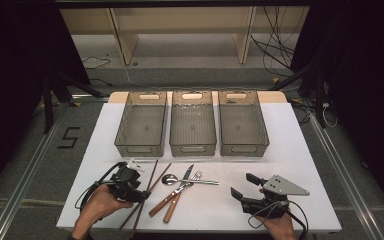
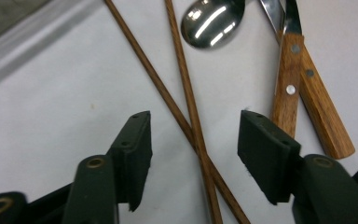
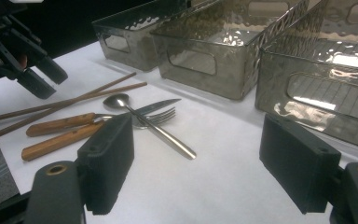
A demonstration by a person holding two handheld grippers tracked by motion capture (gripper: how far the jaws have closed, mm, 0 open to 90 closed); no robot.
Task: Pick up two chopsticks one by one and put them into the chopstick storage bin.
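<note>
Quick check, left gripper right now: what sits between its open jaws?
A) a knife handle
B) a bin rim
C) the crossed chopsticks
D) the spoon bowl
C. In the left gripper view the left gripper is open, and the two wooden chopsticks cross in the gap between its jaws; the spoon lies farther ahead and the wooden handles sit off to one side.

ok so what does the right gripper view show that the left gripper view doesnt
Right gripper view alone: the three clear bins, the fork, the spoon's full handle, and the left gripper over the chopsticks.

Left gripper view alone: a close look down at where the two chopsticks cross, between its open jaws, and the rivets on the wooden handles.

Both: chopsticks, spoon bowl, knife blade, wooden handles, white table.
</note>
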